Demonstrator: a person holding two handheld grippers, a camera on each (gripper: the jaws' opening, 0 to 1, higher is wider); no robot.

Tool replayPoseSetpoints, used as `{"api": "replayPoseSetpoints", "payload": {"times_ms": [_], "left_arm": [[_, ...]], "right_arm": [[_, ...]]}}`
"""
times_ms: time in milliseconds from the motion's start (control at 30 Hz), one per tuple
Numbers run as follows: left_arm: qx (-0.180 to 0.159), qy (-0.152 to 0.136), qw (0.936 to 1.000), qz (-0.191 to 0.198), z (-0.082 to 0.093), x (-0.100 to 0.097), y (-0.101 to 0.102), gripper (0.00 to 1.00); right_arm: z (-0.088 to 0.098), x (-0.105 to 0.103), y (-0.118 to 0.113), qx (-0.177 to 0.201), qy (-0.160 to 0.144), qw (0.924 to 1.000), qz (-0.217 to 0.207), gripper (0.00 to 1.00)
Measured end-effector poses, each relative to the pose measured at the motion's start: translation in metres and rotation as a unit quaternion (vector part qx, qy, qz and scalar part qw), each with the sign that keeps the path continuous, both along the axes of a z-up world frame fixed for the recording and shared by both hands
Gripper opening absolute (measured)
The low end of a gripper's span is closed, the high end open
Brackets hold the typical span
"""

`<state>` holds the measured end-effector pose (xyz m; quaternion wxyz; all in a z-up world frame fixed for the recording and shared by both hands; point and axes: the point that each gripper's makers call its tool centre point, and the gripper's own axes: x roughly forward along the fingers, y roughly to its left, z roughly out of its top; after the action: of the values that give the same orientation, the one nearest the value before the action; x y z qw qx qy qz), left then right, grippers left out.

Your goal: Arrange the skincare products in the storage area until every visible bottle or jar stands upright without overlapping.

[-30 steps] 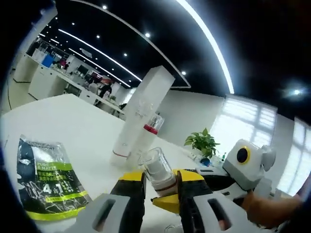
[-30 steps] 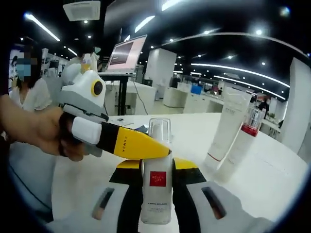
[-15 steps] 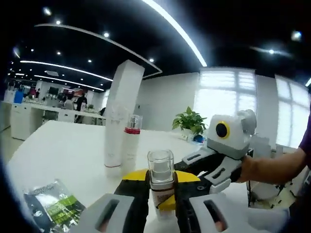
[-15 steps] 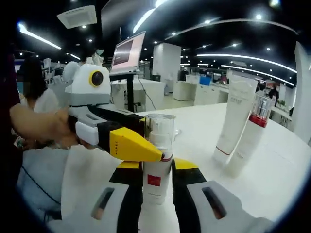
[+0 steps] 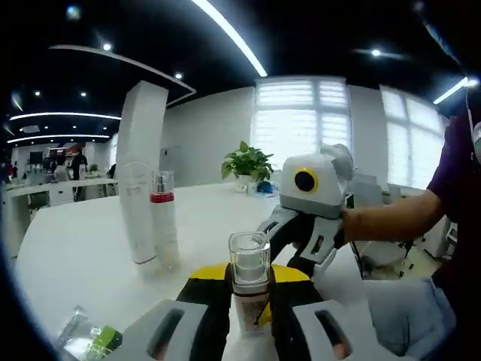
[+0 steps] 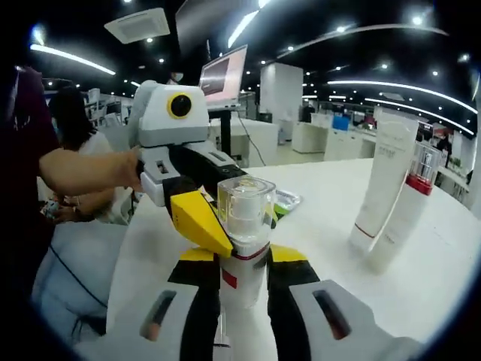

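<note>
Both grippers meet on one small pump bottle (image 5: 249, 289) that stands upright on the white desk (image 5: 83, 256). In the left gripper view the left gripper (image 5: 249, 301) rises from the bottom edge with its yellow-and-black jaws closed in against the bottle's lower body, the clear cap (image 5: 249, 259) standing free above them. The right gripper (image 5: 297, 241) reaches in from the right of that view, held by a person's hand (image 5: 353, 226) on a bare forearm with a dark sleeve behind.

In the right gripper view the same bottle (image 6: 244, 248) sits between the right gripper's (image 6: 244, 282) own jaws, which press its white body where a red label (image 6: 229, 280) partly shows. The left gripper (image 6: 197, 214) comes in from the left, its yellow jaw tip laid against the bottle just under the cap, a hand (image 6: 128, 169) gripping it from behind.

Well apart on the desk stand a tall white tube (image 5: 140, 180) and, just beside it, a slim clear bottle with a red collar (image 5: 164, 226), both upright. A green-printed sachet (image 5: 86, 342) lies flat near the lower left edge, cut off and blurred. Whether the tube and slim bottle touch is hard to tell. A potted plant (image 5: 244, 162) stands far back by the windows.
</note>
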<state>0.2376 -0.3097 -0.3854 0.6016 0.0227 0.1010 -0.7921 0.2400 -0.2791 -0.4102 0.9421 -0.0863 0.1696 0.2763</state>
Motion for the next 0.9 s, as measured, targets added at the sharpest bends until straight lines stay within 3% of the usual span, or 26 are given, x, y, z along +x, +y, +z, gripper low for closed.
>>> {"api": "replayPoseSetpoints", "payload": {"times_ms": [100, 233, 333, 400, 433, 533, 567, 700, 900], "left_arm": [[0.012, 0.000, 0.9989, 0.045, -0.004, 0.010, -0.004, 0.19], [-0.014, 0.034, 0.9935, 0.108, 0.004, 0.023, -0.004, 0.27], [-0.031, 0.077, 0.9823, 0.168, 0.007, 0.032, 0.007, 0.28], [-0.044, 0.078, 0.9766, 0.196, 0.008, 0.039, 0.015, 0.28], [-0.042, 0.084, 0.9705, 0.222, 0.004, 0.045, 0.020, 0.28], [-0.058, 0.090, 0.9624, 0.250, 0.003, 0.043, 0.030, 0.33], [-0.059, 0.087, 0.9627, 0.249, 0.004, 0.032, 0.033, 0.35], [-0.060, 0.071, 0.9616, 0.258, -0.001, 0.021, 0.040, 0.36], [-0.062, 0.075, 0.9586, 0.267, -0.001, 0.008, 0.044, 0.36]], "right_arm": [[-0.001, 0.008, -0.007, -0.022, -0.006, 0.9991, -0.035, 0.21], [0.005, 0.021, -0.021, 0.001, -0.016, 0.9974, -0.071, 0.21], [0.005, 0.031, -0.034, 0.005, -0.015, 0.9955, -0.093, 0.21], [0.003, 0.038, -0.041, 0.000, -0.014, 0.9940, -0.108, 0.21], [0.003, 0.040, -0.044, 0.005, -0.013, 0.9930, -0.117, 0.21], [0.000, 0.053, -0.055, 0.016, -0.010, 0.9899, -0.140, 0.21], [0.000, 0.054, -0.056, 0.016, -0.009, 0.9897, -0.142, 0.21], [-0.002, 0.069, -0.070, 0.024, -0.022, 0.9841, -0.174, 0.21], [-0.003, 0.079, -0.084, 0.015, -0.032, 0.9776, -0.208, 0.21]]}}
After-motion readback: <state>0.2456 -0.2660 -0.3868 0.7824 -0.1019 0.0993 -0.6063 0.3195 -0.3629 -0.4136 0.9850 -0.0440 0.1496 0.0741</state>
